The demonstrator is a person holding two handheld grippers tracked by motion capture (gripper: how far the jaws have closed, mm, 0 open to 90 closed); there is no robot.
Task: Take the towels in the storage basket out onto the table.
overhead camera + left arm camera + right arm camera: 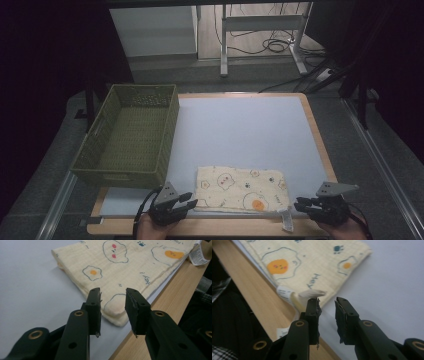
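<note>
Folded cream cloth with fried-egg and face prints lies flat at the near edge of the light blue-grey mat, a bit right of centre. Its white care label sticks out at the near right corner onto the wooden table edge.

Left gripper sits at the cloth's near left corner, jaws spread with a clear gap and nothing between the pads; in the left gripper view the left gripper hangs just over that corner of the cloth, not pinching it.

Right gripper is just beside the cloth's near right corner. In the right gripper view the right gripper has its jaws parted narrowly, empty; the curled corner of the cloth and the label lie just beyond its tips, apart from the pads.

Olive-green woven basket stands at the far left of the table, overhanging the mat's left edge, well apart from the cloth. Table legs and cables on the floor beyond.
</note>
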